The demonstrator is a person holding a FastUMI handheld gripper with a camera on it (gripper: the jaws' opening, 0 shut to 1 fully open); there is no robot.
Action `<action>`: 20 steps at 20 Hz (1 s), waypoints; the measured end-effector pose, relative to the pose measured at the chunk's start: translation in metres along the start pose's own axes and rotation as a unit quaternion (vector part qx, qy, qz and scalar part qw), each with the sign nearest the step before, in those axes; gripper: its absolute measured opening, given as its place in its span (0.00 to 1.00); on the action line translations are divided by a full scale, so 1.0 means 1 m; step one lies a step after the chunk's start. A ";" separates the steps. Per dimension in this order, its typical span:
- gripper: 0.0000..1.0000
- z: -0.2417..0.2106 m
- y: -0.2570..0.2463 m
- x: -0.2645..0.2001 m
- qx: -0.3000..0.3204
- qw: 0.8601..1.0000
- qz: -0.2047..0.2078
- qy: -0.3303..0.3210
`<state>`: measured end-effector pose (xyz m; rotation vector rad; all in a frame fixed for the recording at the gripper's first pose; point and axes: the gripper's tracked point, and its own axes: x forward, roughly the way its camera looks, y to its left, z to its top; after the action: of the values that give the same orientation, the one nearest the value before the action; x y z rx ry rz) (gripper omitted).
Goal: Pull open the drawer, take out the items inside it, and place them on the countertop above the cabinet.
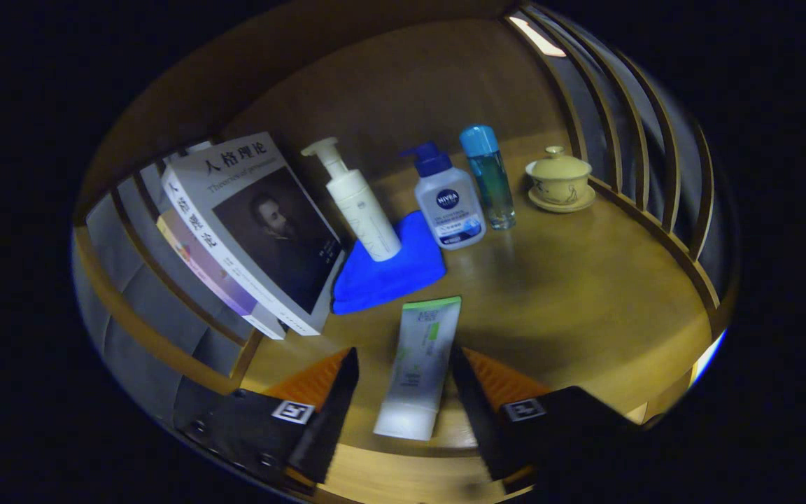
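A white tube with a green end [420,364] lies flat on the wooden countertop [571,301], lengthwise between my fingers. My gripper [405,352] is open, one finger on each side of the tube; the left finger stands clear of it and the right one is very close to its edge. Beyond the tube, a white pump bottle [361,206] stands on a folded blue cloth [389,269]. To its right stand a white bottle with a dark blue pump [448,206] and a slim clear blue bottle [490,178].
A few books [249,231] lean against the slatted wooden rail [165,308] on the left. A lidded yellow cup on a saucer [560,180] sits at the far right by more rail slats [627,133]. A wooden back panel rises behind the bottles.
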<state>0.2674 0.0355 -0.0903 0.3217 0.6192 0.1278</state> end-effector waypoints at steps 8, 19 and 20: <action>0.98 0.012 0.025 -0.087 -0.105 0.985 0.000 -0.138; 0.98 -0.050 0.011 -0.173 -0.159 0.960 -0.036 -0.229; 0.98 -0.060 0.002 -0.174 -0.157 0.962 -0.039 -0.221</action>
<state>0.0910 0.0156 -0.0403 0.0118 0.1615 0.0736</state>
